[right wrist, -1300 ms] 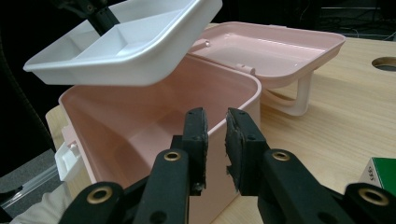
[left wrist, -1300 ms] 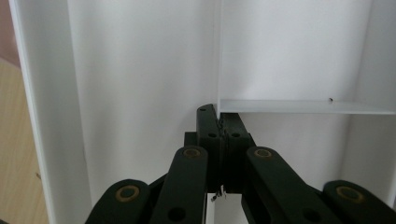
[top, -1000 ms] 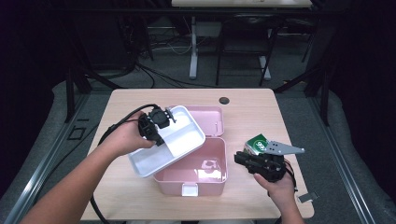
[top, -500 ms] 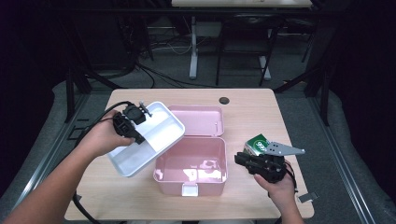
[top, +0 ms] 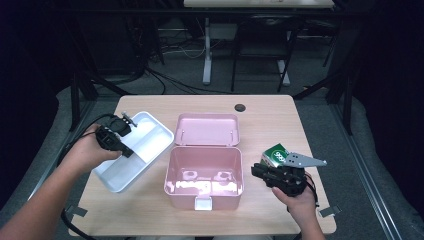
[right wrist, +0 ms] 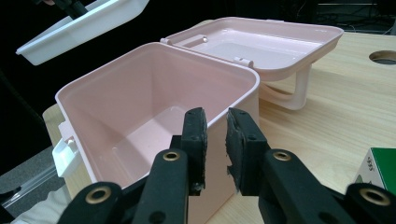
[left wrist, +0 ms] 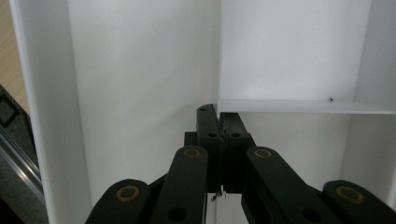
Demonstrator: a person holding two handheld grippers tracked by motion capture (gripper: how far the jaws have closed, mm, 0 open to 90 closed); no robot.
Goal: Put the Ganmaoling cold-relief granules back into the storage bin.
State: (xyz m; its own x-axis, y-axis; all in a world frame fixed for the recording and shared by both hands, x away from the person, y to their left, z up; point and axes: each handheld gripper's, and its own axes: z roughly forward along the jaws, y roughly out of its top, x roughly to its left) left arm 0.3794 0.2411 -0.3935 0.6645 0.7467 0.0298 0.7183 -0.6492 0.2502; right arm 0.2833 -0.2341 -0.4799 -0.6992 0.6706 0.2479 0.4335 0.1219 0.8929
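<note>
Tray [top: 131, 152] has travelled left, off the pink box [top: 204, 177], now out over the desk's [top: 260, 117] left part.

Left gripper [top: 121, 131] carries the white tray, jaws closed on its inner divider wall, as the left gripper view shows [left wrist: 219, 126]; tray tilted, its near corner close to the desk edge. Box open and empty, lid laid back flat behind it. Right gripper [top: 261, 171] sits just right of the box, jaws slightly apart, nothing between them. Green carton [top: 276, 152] just behind that gripper.
</note>
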